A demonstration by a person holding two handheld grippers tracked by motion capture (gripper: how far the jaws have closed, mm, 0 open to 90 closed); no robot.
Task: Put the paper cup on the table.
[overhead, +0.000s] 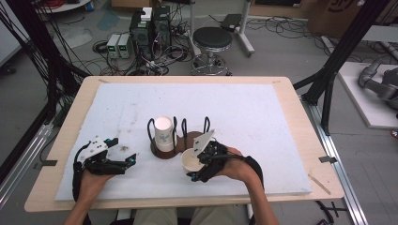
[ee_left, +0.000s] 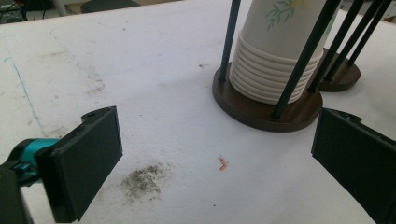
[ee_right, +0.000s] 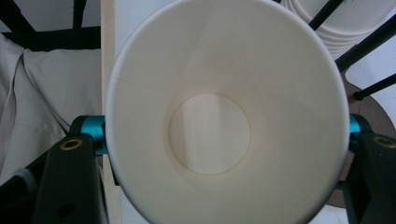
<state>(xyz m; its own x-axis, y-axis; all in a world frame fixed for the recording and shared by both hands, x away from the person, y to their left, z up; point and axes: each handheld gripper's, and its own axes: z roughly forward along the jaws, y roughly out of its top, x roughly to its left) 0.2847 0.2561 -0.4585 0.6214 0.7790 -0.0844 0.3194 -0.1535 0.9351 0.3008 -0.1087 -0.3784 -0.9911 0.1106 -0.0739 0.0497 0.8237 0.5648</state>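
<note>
Left to right, as seen from above. My left tongs (overhead: pixel 126 161) rest low on the white pad of the counter (overhead: pixel 263 112), jaws spread and nothing between them; in the left gripper view they frame bare pad, a grey smudge (ee_left: pixel 144 179) and a small red scrap (ee_left: pixel 222 163). Just beyond them stands the first cup holder (overhead: pixel 164 151), a dark round base with black upright rods, carrying a stack of paper cups (overhead: pixel 164 133) set mouth down. Touching it on the right is the second cup holder (overhead: pixel 195 138), whose rods appear to stand empty. At its near edge my right tongs (overhead: pixel 192 164) pinch a single paper cup (overhead: pixel 191 160), one jaw on each side of its wall near the rim, its mouth turned up toward the camera; the right gripper view looks straight into it (ee_right: pixel 210 135), with the stack and rods at the upper right. Risks, as I judge them: the thin wall may buckle or go oval if I squeeze harder, and then it may slip free; the rim may catch a rod tip on the way in and tip the light holder; a tilted cup may jam between the rods. The cup sits fully between my right jaws, well apart from my left tongs.
</note>
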